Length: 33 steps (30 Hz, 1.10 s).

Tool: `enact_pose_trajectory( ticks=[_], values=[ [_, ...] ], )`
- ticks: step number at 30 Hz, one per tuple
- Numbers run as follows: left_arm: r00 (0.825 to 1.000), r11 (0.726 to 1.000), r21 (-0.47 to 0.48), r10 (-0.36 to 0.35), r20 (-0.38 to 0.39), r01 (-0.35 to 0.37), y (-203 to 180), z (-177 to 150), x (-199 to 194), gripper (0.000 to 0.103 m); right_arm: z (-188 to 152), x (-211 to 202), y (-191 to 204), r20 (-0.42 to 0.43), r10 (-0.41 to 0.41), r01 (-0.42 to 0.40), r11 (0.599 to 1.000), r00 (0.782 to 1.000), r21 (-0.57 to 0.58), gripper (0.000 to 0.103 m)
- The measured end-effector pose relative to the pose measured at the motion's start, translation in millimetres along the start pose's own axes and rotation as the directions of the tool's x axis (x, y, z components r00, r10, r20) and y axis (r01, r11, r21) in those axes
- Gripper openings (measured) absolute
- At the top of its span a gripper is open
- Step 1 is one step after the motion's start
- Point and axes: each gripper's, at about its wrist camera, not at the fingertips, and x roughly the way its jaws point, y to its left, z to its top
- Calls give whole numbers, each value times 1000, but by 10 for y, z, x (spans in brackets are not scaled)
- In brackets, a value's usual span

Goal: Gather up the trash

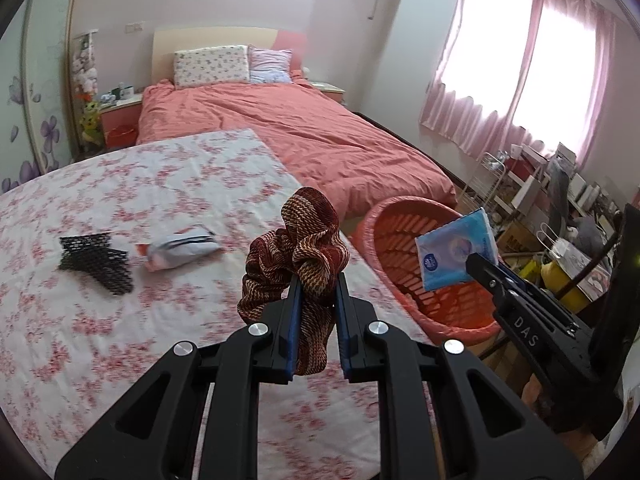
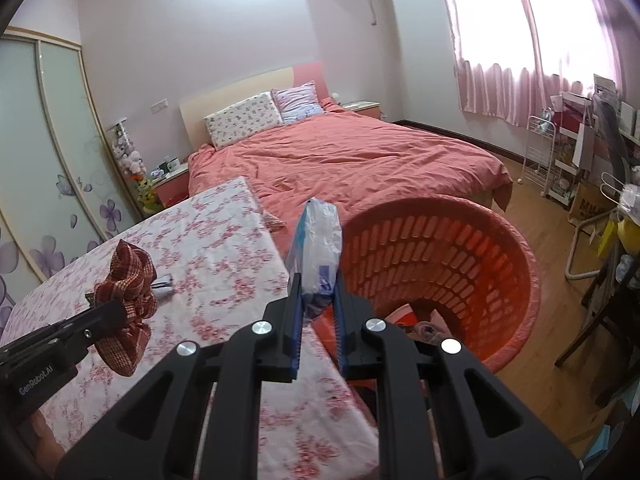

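1. The left tongs [image 1: 316, 280] are clamped on a red-and-tan woven scrunchie [image 1: 298, 248], held above the floral tabletop [image 1: 100, 340].
2. The right tongs [image 2: 316, 284] are clamped on a blue tissue pack [image 2: 318, 248], near the left rim of the orange laundry basket [image 2: 516, 240].
3. A black mesh piece [image 1: 98, 258] and a crumpled wrapper [image 1: 180, 250] lie side by side on the tabletop's left part.
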Motion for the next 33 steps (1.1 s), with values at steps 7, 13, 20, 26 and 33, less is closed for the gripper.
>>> enact_pose_trajectory(
  ticks=[7, 13, 20, 26, 33],
  values=[
    [998, 998, 11, -69, -8, 70, -216, 13, 109, 15, 14, -16, -279, 22, -38, 37, 998, 999, 41, 14],
    [991, 990, 34, -133, -11, 133, -481, 67, 241, 16, 45, -25, -557, 40, -72, 68, 994, 997, 90, 14],
    [983, 981, 59, -182, -33, 184, -785, 78, 433, 15, 75, 38, -904, 42, -103, 95, 985, 994, 145, 14],
    [976, 974, 75, -210, -54, 213, -968, 86, 569, 15, 92, 125, -1050, 40, -106, 98, 982, 994, 163, 15],
    [971, 971, 77, -220, -90, 227, -1060, 83, 739, 16, 113, 242, -1098, 27, -99, 92, 980, 995, 175, 16]
  ],
)
